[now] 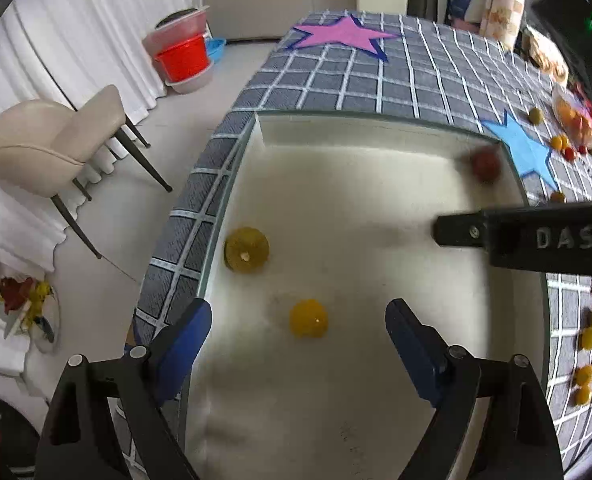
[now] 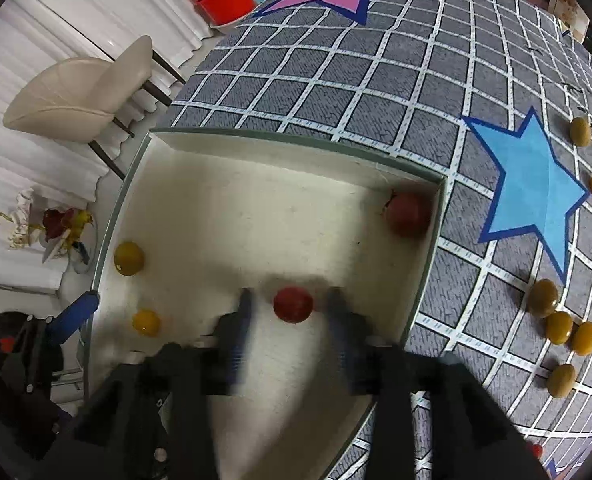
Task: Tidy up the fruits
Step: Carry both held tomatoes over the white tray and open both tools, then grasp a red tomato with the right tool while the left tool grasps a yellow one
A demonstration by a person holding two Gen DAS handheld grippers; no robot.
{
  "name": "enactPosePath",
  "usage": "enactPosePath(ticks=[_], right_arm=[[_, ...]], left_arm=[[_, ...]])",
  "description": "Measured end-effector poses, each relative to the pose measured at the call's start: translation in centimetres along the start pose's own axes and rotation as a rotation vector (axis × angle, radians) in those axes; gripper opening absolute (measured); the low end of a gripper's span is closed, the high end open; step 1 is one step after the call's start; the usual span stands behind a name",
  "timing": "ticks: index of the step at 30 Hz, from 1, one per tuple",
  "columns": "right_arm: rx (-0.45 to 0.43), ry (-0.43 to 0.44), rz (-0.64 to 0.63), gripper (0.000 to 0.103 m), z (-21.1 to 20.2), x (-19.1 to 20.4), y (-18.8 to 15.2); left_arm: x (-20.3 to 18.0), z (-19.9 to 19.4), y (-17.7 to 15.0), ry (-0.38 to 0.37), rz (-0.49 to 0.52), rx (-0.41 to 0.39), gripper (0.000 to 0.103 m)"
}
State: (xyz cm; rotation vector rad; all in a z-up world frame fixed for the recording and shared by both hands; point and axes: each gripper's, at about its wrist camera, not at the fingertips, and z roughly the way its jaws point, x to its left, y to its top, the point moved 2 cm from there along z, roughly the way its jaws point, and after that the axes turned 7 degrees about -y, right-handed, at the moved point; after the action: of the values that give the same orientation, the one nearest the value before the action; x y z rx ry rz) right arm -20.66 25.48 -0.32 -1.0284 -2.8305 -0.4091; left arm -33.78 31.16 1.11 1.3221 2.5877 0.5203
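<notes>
Left wrist view. Raised lettering "DAS" legible on the black body of the right gripper (image 1: 532, 236), entering from the right edge over the box; its jaws not visible here. No other writing readable. Left gripper (image 1: 298, 320) spread wide, blue-padded fingers (image 1: 184, 336) holding nothing. White shallow box (image 1: 376, 128) on a grey checked tablecloth (image 1: 336, 80). Inside the box, three fruits counted: one small yellow fruit (image 1: 308, 319) lying between the open fingers, nearer the left one, touching neither; one larger yellow-green fruit (image 1: 246, 250) against the left wall, ahead of the left finger; one red fruit (image 1: 485, 164), blurred, in the far right corner. Two star cut-outs on the cloth: pink star (image 1: 342, 34), blue star (image 1: 524, 152). Further small fruits scattered on the cloth at the right edge, too small and blurred to count.

Right wrist view. No legible writing. Right gripper (image 2: 292, 300) parted, motion-blurred, a red fruit (image 2: 293, 305) sitting between the fingertips; contact with either finger cannot be told. Four fruits in the box (image 2: 296, 148): two red, the second (image 2: 408, 214) in the far right corner; two yellow, (image 2: 129, 258) and (image 2: 146, 322), near the left wall. Green-yellow fruits on the cloth to the right, four in a cluster (image 2: 556, 326).
</notes>
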Motion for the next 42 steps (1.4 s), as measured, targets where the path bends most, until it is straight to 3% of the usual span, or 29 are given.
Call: enactPosePath(ticks=[2, 3, 12, 27, 35, 42], right_arm=[[-0.007, 0.032, -0.004, 0.079, -0.1, 0.3, 0.3], [-0.009, 0.041, -0.005, 0.083, -0.3, 0.4, 0.4], [-0.094, 0.069, 0.082, 0.083, -4.7, -2.3, 0.6], [-0.085, -0.157, 0.328, 0.083, -9.3, -16.6, -8.9], [-0.058, -0.203, 0.329, 0.083, -9.3, -19.6, -12.2], [-0.057, -0.204, 0.271, 0.083, -8.8, -20.0, -13.7]], left_arm=[[-0.1, 0.2, -0.1, 0.000, 0.009, 0.018, 0.089], [-0.1, 0.2, -0.1, 0.002, 0.015, 0.020, 0.089], [-2.0, -1.0, 0.6, -0.018, 0.071, 0.020, 0.089], [-14.2, -3.4, 5.6, -0.182, 0.275, -0.048, 0.089], [-20.0, -1.6, 6.7, -0.226, 0.334, -0.028, 0.089], [-21.8, 0.7, 5.6, -0.186, 0.372, -0.007, 0.089]])
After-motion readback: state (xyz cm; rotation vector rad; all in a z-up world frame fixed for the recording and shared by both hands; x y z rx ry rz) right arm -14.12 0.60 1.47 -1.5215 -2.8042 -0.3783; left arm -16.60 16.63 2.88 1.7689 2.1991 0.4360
